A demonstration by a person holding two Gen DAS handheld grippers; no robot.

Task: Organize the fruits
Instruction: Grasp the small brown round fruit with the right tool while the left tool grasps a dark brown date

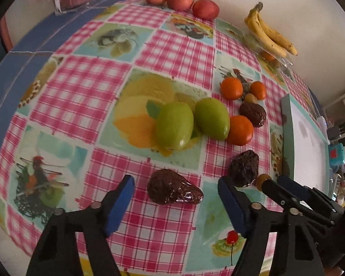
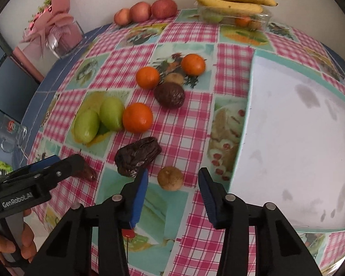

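Left gripper (image 1: 176,203) was seen released, its jaws straddling a dark avocado (image 1: 173,187) on the checked tablecloth (image 1: 80,96), pads clear of it. Right gripper (image 2: 173,189) was likewise unclenched, jaws either side of a small brown fruit (image 2: 170,177), untouched. Second dark avocado (image 2: 136,158) lay just beside the right gripper's left pad. White tray (image 2: 299,138) was set right of them.

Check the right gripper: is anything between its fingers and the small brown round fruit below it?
Nothing visible. The small brown fruit lies on the tablecloth in the open gap of the right gripper, pads not touching it. A dark avocado sits just beside the left finger, outside the gap.
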